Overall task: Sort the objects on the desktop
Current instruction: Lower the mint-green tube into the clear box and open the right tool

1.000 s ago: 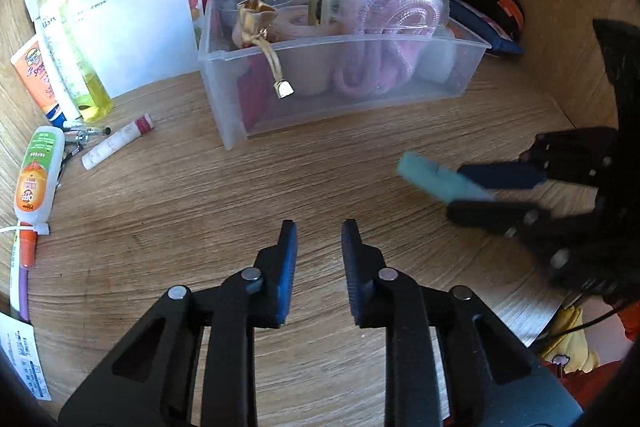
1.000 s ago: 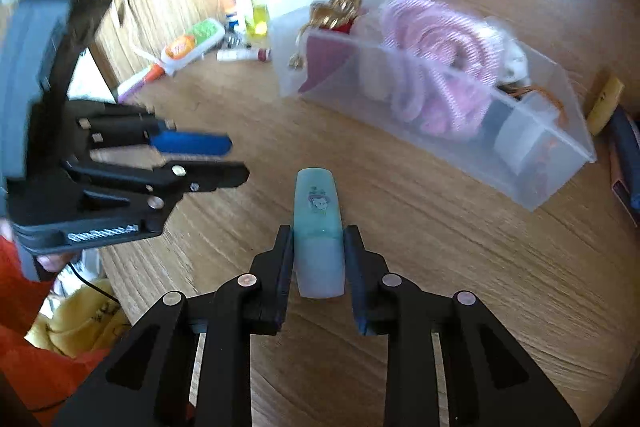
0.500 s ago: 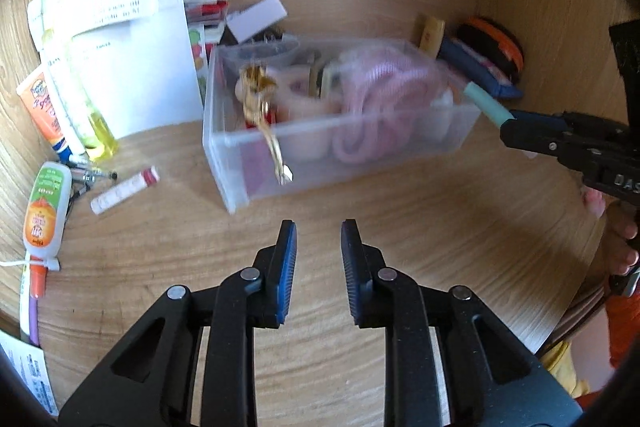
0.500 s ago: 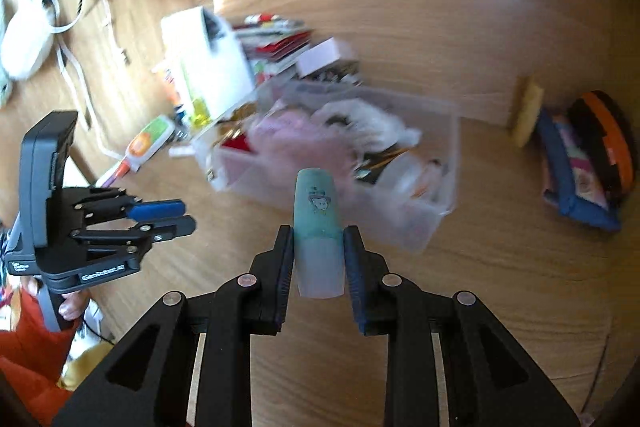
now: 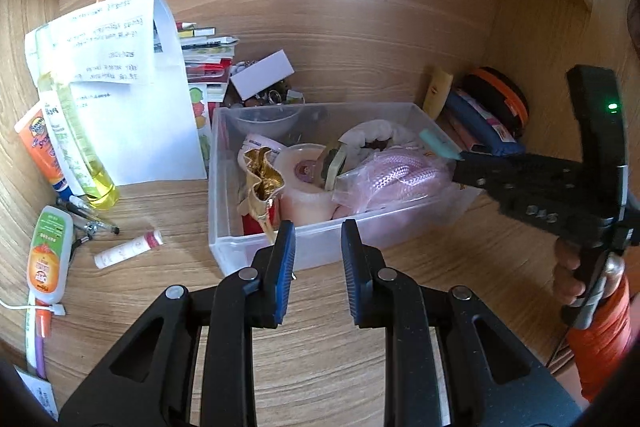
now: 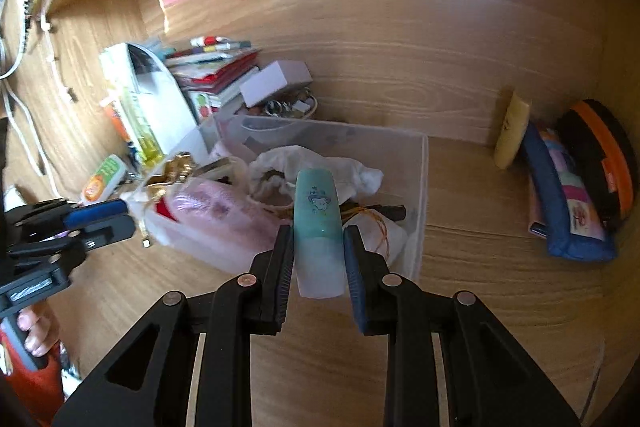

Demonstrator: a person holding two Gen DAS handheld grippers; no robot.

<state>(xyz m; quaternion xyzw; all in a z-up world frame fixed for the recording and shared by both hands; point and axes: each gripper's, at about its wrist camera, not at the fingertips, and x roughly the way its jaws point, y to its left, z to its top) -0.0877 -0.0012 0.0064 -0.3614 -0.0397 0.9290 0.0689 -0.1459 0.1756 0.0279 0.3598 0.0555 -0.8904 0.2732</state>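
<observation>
Right gripper [image 6: 318,255] pinching a teal tube [image 6: 318,227] between both pads, held over the near right end of the clear storage bin [image 5: 224,163]. Left gripper [image 5: 317,259] parted slightly, holding nothing, just before the bin's front wall.

Clear plastic bin [image 5: 256,247] on the wooden counter [image 5: 320,367], seen past the left hand-held gripper [image 5: 318,267].

The left hand-held gripper's blue-padded jaws stand apart with nothing between them, just in front of the bin's near wall. The bin holds a pink rope coil [image 5: 400,175], a gold pouch [image 5: 262,175] and a tape roll [image 5: 304,171]. From the right, the right hand-held gripper [image 5: 460,157] grips a teal tube [image 5: 438,143] above the bin's right end. Left of the bin lie a small white tube [image 5: 128,250], an orange-labelled bottle [image 5: 47,255] and white papers [image 5: 132,95].
</observation>
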